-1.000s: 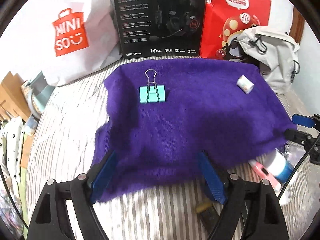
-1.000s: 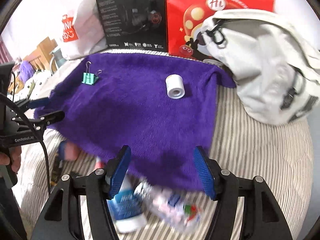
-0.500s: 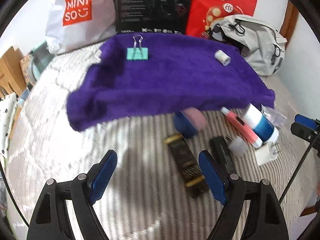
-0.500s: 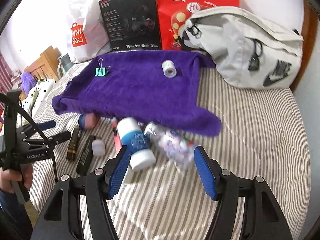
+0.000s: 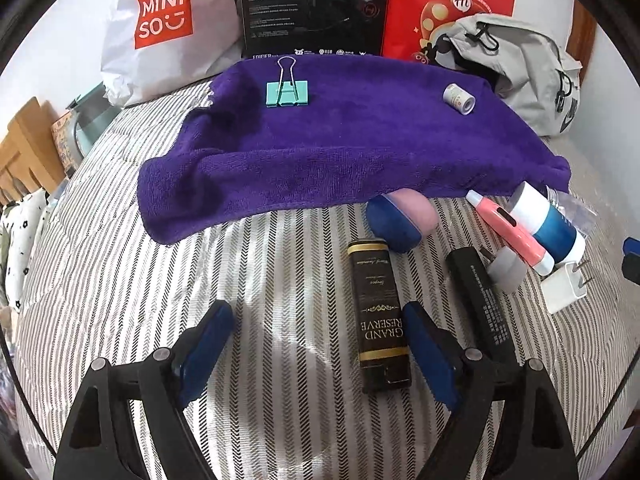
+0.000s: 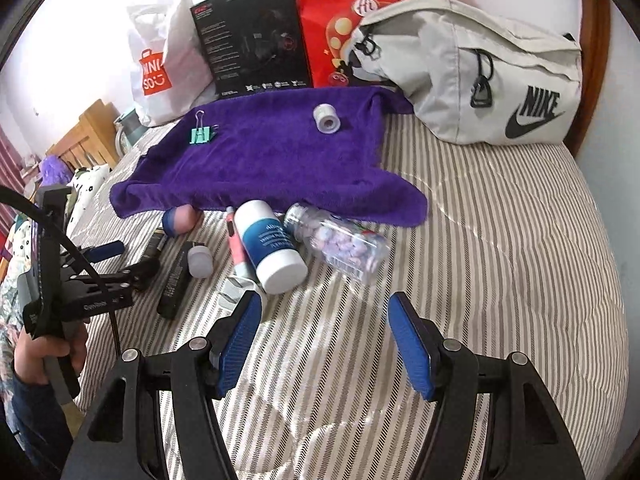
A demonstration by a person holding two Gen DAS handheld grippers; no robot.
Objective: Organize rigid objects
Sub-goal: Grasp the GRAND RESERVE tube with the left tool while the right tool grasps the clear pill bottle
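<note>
Hovering low over the striped bedding, left gripper [image 5: 314, 340] and right gripper [image 6: 324, 340] both have jaws spread, nothing held, prob. ready to pick. Unsorted items, incl. dark bottle [image 5: 378, 316], lie next; beyond, purple towel [image 5: 340, 148] carries binder clip [image 5: 287, 92] and tape roll [image 5: 459, 98], apparently sorted.

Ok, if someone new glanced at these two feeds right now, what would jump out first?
Probably the purple towel spread over the striped bed, with a teal binder clip and a small white tape roll lying on it. Next, the jumble along its near edge: a white and blue bottle, a clear bottle of pills and a black Grand Reserve bottle. Both grippers, left and right, hang open above the bedding, holding nothing.
</note>
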